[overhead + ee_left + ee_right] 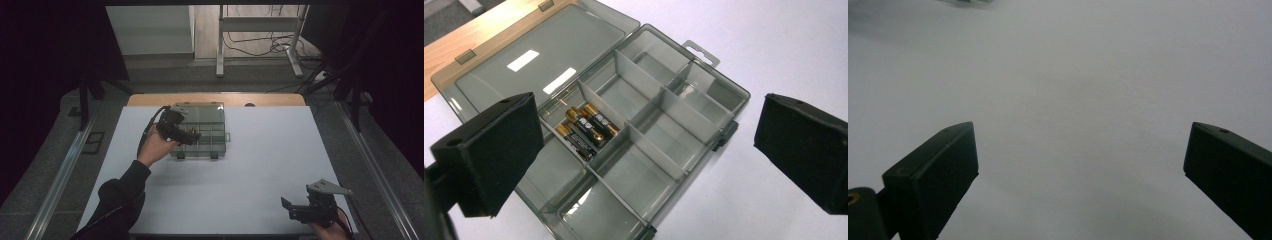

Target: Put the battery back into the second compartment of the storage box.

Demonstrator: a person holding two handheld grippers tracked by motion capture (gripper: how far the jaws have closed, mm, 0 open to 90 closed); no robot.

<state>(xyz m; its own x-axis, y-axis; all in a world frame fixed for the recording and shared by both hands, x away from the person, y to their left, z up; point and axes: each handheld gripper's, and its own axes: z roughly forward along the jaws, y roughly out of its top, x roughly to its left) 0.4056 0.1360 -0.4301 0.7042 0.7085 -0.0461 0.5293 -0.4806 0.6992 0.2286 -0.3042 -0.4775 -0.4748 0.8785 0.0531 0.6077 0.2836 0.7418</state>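
1. 3 batteries (586, 129) are lying side by side in 1 compartment of the open box (704, 107), at the table's (260, 165) far left.
2. Left gripper (644, 150) is hovering over them, jaws wide, holding nothing.
3. Right gripper (295, 210) is idling near the table's front edge, gaping, empty.
4. Guessing it's the reach step; next needs lowering and pinching 1 battery.

White table (260, 165); wood edge (270, 99) at far side; metal stand (260, 35), cables (265, 47) behind.

Dim, dark-edged high view; glare patches on the box lid (541, 52); right gripper view soft.
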